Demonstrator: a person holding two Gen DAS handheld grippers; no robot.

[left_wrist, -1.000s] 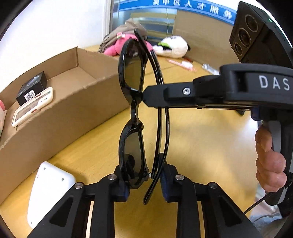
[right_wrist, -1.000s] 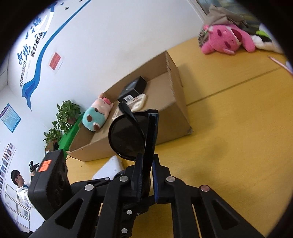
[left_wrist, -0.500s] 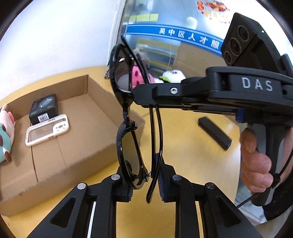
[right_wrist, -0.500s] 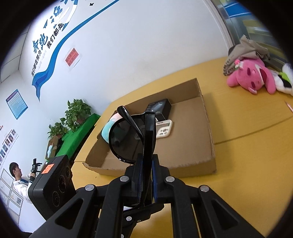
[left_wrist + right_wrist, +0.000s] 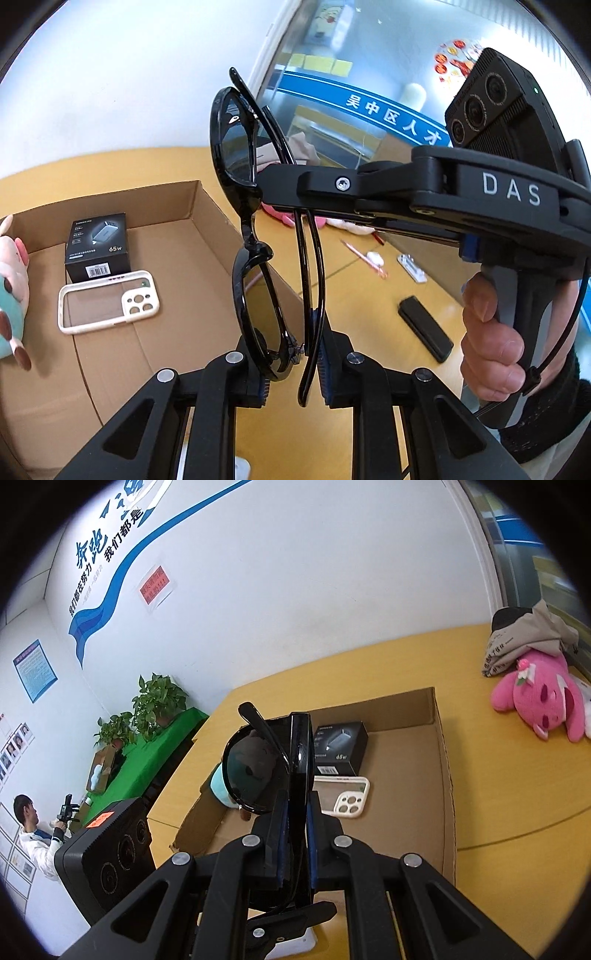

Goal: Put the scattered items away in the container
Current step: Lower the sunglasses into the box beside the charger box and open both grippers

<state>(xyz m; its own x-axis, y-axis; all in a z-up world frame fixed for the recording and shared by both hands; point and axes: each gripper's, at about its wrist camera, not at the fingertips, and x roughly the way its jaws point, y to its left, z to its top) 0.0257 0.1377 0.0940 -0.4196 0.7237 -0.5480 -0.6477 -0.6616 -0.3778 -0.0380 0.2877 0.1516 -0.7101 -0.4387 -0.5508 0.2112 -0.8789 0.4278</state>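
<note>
Folded black sunglasses [image 5: 258,295] hang in the air, held at both ends. My left gripper [image 5: 291,365] is shut on the lower lens and the temple arms. My right gripper [image 5: 273,188] reaches in from the right, shut on the upper part of the frame. In the right wrist view the sunglasses [image 5: 251,775] stand edge-on between my right gripper's [image 5: 295,812] pads. Below and to the left lies the open cardboard box [image 5: 207,206], holding a black charger box [image 5: 98,240], a white phone case [image 5: 107,299] and a plush toy [image 5: 11,288].
On the yellow table to the right of the box lie a slim black object [image 5: 424,332], a pink pen [image 5: 364,254] and a small white item [image 5: 412,264]. A pink plush [image 5: 535,690] and grey cloth [image 5: 524,642] sit at the far edge. A person [image 5: 29,830] sits far left.
Both grippers have risen together with the sunglasses held between them. The box, seen from the side before, is now seen from above with its inside in full view.
</note>
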